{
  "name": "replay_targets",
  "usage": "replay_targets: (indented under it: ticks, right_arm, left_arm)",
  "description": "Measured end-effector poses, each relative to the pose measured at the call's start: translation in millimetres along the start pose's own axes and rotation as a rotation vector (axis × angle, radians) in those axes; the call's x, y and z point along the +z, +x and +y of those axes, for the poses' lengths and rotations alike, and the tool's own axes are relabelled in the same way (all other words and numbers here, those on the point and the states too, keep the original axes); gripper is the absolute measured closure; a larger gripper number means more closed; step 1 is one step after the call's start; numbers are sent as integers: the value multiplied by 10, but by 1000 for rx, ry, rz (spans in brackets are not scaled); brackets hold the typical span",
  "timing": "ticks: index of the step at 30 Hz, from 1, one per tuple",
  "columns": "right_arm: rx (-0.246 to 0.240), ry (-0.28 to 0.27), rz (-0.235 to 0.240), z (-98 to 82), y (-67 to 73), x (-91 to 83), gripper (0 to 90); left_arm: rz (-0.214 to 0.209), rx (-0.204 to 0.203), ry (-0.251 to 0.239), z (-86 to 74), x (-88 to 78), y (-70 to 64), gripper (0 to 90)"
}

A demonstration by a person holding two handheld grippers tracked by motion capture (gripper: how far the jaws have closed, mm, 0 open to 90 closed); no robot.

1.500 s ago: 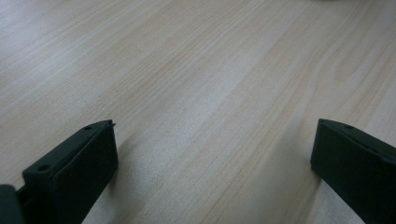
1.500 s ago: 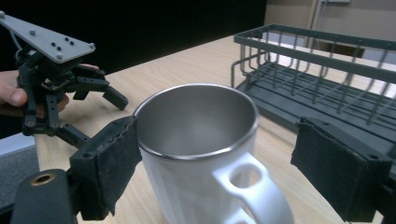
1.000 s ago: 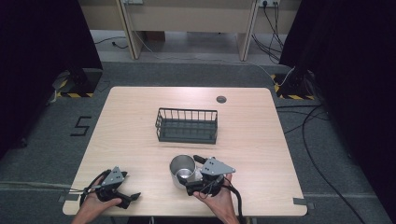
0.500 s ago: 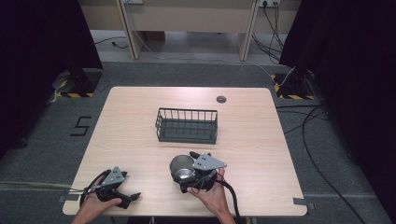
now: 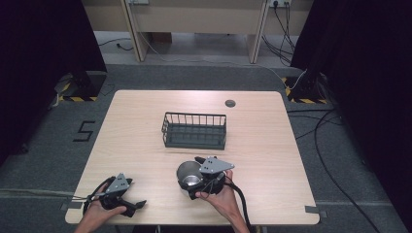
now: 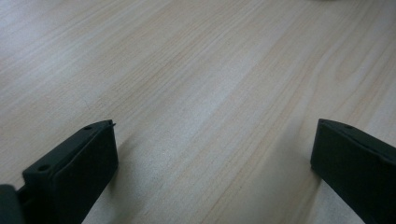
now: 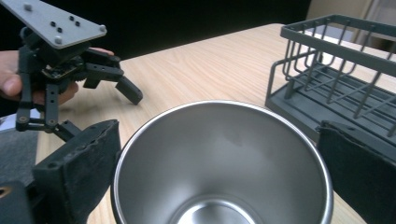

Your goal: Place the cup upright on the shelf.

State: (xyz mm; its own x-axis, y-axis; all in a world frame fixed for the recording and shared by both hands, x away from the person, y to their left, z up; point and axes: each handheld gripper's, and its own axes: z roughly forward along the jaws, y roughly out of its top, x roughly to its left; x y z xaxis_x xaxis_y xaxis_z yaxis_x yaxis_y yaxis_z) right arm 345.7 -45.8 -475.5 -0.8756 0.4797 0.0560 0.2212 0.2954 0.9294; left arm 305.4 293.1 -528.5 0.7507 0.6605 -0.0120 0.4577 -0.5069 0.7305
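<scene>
A steel cup [image 5: 188,175] stands near the table's front edge, its open mouth [image 7: 224,163] facing the right gripper's camera. My right gripper [image 5: 193,177] reaches around it from the right, one jaw on each side of the cup [image 7: 219,135]. The jaws have just been closing, and both pads lie against the cup's outer wall. My left gripper [image 5: 137,208] rests low at the front left corner of the table. Its jaws stand wide apart over bare wood [image 6: 212,135]. It also appears in the right gripper view [image 7: 105,114], held in a hand.
A dark wire basket [image 5: 194,130] sits mid-table just beyond the cup, close on the right in the right gripper view [image 7: 336,79]. A small dark disc [image 5: 230,103] lies near the table's far edge. Cables trail off the wooden table [image 5: 136,126] at the front.
My right gripper has slid left from beside the cup until its jaws flank it. The cup, the basket and the left gripper have stayed in place.
</scene>
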Motion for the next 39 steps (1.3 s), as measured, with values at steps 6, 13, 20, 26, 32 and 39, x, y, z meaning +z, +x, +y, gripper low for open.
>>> replay_targets:
  ticks: [6,13,20,26,32,39]
  right_arm:
    - [-7,21,41,20,-49,25,31]
    - [-10,15,68,25,-79,41,55]
    - [-24,12,58,46,-56,19,60]
    - [-13,-23,64,161,-53,-57,60]
    - [-19,-26,62,298,-111,-114,60]
    - [-16,-32,77,496,-213,-146,61]
  left_arm:
    - [0,0,0,0,0,0,0]
    - [0,0,0,0,0,0,0]
    - [0,0,0,0,0,0,0]
    - [0,1,0,0,0,0,0]
    - [0,-1,-1,0,1,0,0]
    - [0,-1,-1,0,1,-1,0]
